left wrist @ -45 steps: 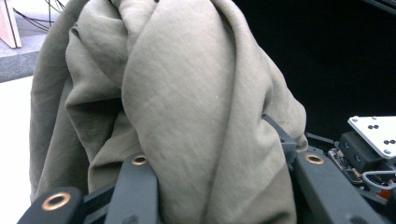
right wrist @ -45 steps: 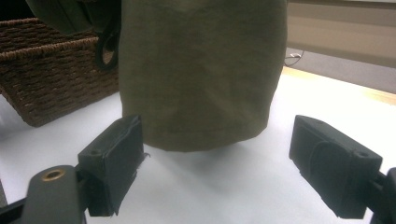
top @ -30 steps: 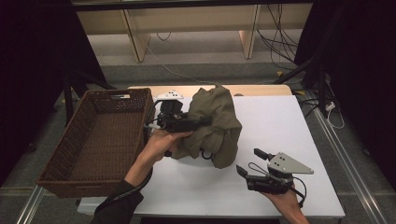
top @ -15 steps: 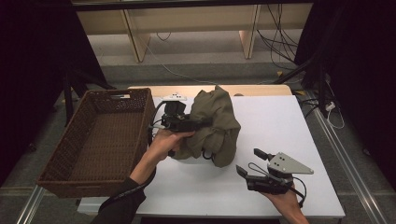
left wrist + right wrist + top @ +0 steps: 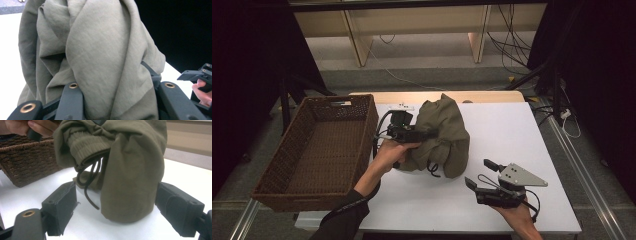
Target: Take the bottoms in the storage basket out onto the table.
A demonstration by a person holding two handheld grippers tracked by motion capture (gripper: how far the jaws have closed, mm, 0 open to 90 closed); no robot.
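Observation:
An olive-green garment [image 5: 444, 132] hangs bunched over the white table [image 5: 512, 130], its lower folds resting on the tabletop. My left gripper [image 5: 424, 134] reaches in from its left side and is shut on a thick fold of the cloth [image 5: 100, 50], which fills the space between the jaws. A ribbed cuff and a dark drawstring [image 5: 87, 182] dangle from the garment [image 5: 130, 165]. My right gripper [image 5: 478, 172] rests low near the table's front right, open, its pads [image 5: 62, 205] wide apart and pointing at the garment with nothing between them.
A brown wicker basket [image 5: 287, 145] stands at the table's left, close beside the left hand. The table's front and right edges lie near the right gripper. Cables run across the floor behind the table.
The left hand has sunk a little with the garment, so the cloth sits lower on the table. The right gripper has stayed still.

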